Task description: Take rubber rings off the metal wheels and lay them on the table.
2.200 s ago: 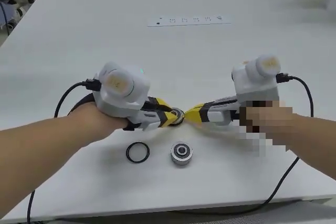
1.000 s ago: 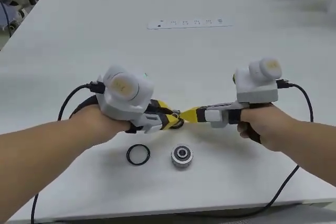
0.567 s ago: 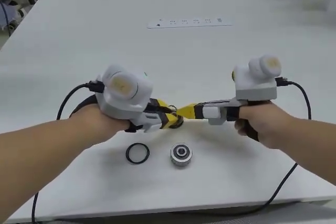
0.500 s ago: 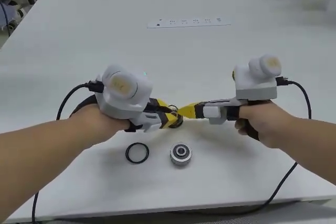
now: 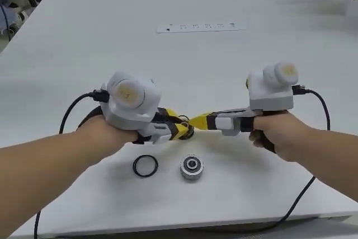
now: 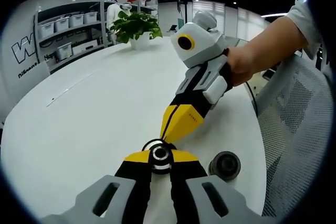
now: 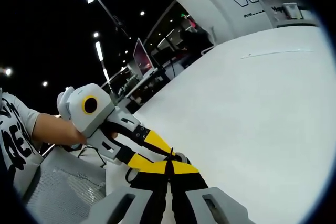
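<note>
R gripper has closed in vs ~2 s back: its jaws were spread and short of the wheel then, now they're pinched to a point right at it. L gripper same spot, same grip. Loose ring and bare wheel haven't moved on the table. The slight frame shift is just the head cam.

State now: L jaws are clamped on the metal wheel, held just above the table, w/ its rubber ring still on the rim. R jaws are together at that ring's upper edge. Can't tell if rubber is actually caught between them or only touched.

Risks, imo:
- Shallow bite: R tips slip off the rubber on the pull and nothing comes off.
- Pull off-axis: wheel twists or pops out of the L jaws, probably dropping near the bare wheel and loose ring just below.
- Ring lets go suddenly: it snaps free of the R tips and bounces away.
</note>
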`<state>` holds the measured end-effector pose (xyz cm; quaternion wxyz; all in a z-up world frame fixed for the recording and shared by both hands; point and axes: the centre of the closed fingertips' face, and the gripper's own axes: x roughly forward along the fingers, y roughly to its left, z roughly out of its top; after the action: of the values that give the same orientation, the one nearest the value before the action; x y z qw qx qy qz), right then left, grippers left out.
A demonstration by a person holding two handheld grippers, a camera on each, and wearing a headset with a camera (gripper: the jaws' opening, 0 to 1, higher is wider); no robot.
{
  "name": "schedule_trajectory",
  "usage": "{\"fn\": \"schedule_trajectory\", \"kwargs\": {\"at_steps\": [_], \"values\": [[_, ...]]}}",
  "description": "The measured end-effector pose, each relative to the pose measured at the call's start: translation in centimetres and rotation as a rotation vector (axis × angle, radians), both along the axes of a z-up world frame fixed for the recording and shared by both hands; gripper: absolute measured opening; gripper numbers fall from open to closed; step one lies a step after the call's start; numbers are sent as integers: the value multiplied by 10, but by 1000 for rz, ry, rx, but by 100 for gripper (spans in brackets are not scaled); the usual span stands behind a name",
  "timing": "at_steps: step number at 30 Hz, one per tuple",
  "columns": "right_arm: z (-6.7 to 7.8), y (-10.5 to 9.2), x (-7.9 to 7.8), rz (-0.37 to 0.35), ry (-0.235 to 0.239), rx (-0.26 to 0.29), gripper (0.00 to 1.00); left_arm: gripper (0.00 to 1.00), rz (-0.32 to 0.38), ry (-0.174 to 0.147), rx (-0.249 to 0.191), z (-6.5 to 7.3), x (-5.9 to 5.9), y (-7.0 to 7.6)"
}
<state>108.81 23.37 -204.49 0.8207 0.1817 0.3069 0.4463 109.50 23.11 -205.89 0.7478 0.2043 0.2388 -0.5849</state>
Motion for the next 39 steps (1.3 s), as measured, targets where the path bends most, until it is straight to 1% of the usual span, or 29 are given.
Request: {"fn": "schedule_trajectory", "kwargs": {"at_steps": [2,5,7,10,12,14,17,24,30,35,39], "values": [[0,0,0,0,1,3,0,8,-1,2,2,1,0,1],[0,0,0,-1,1,-1,0,11,-3,33,-9,3,-3,2],[1,0,0,0,0,0,0,10,0,33,-19,7,-3,3],[3,0,1,-3,0,6,0,11,17,45,-52,15,-2,5],[4,0,0,-3,0,9,0,13,21,54,-64,19,-3,7],[4,1,0,-3,0,10,0,15,23,52,-68,18,-3,11],[7,1,0,-5,-3,16,0,15,25,49,-83,26,-4,14],[14,1,0,-16,-9,36,0,23,39,46,-122,40,-9,21],[18,2,-1,-16,-12,42,0,29,49,49,-142,49,-14,31],[22,5,-3,-12,-17,47,0,35,47,36,-150,55,-19,39],[25,7,-4,-11,-19,54,0,41,42,32,-152,58,-23,44]]}}
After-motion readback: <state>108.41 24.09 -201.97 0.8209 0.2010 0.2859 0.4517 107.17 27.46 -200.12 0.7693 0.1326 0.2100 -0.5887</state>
